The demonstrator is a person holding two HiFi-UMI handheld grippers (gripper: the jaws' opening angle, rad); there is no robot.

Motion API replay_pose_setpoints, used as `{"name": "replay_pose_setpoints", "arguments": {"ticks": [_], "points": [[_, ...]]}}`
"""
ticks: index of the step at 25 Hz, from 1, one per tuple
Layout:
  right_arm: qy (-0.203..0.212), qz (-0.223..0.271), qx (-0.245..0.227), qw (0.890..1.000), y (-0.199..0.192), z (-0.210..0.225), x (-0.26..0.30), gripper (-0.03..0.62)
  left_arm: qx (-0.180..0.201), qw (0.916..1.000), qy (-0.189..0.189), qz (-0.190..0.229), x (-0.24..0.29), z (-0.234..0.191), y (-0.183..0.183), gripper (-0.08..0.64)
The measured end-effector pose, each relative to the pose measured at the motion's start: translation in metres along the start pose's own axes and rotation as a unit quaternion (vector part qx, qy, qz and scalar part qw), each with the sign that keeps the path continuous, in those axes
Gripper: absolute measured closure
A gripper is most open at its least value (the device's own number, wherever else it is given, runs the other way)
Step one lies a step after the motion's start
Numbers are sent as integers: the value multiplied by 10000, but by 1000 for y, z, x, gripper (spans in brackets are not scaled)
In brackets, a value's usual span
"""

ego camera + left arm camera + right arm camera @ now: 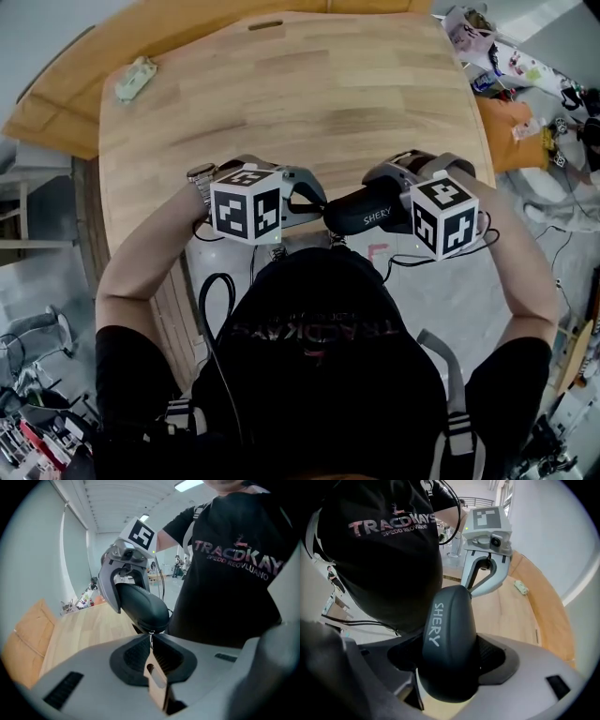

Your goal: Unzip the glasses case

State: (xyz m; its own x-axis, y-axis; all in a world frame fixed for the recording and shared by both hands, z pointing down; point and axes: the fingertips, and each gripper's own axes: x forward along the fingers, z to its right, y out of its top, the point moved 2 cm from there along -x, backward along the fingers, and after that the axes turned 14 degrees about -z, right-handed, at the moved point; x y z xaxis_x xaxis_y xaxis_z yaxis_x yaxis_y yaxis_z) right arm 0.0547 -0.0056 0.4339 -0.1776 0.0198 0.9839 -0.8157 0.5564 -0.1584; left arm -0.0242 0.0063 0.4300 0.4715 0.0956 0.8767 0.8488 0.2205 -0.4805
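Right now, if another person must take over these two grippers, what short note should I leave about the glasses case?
Left gripper: jaws shut on the zipper pull at one end of the glasses case.
Right gripper: shut on the case body, holding it in the air by the near edge of the table, in front of the person's chest.
Done: the case is off the table and the pull is pinched.
Left: no open gap shows in the case. Draw the pull along the zip while the right gripper holds firm.
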Motion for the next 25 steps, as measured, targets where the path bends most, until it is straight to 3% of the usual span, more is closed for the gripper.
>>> {"name": "replay_pose_setpoints", "arguments": {"ticks": [8,13,20,25], "points": [[-4,28,117,9999,9,0,3,239,-30,9999,117,108,-2,6,-7,548],[13,287,727,9969,6,11,7,239,-462,9962,732,44,-8,-11,-17,548],[196,834,1574,9838,3,27,22,241,-610,9836,1622,-496,-11,-29,-35,549],[307,1179,2328,9649,-3,42,32,241,-962,9750,1883,-688,-10,-38,-48,549]]}}
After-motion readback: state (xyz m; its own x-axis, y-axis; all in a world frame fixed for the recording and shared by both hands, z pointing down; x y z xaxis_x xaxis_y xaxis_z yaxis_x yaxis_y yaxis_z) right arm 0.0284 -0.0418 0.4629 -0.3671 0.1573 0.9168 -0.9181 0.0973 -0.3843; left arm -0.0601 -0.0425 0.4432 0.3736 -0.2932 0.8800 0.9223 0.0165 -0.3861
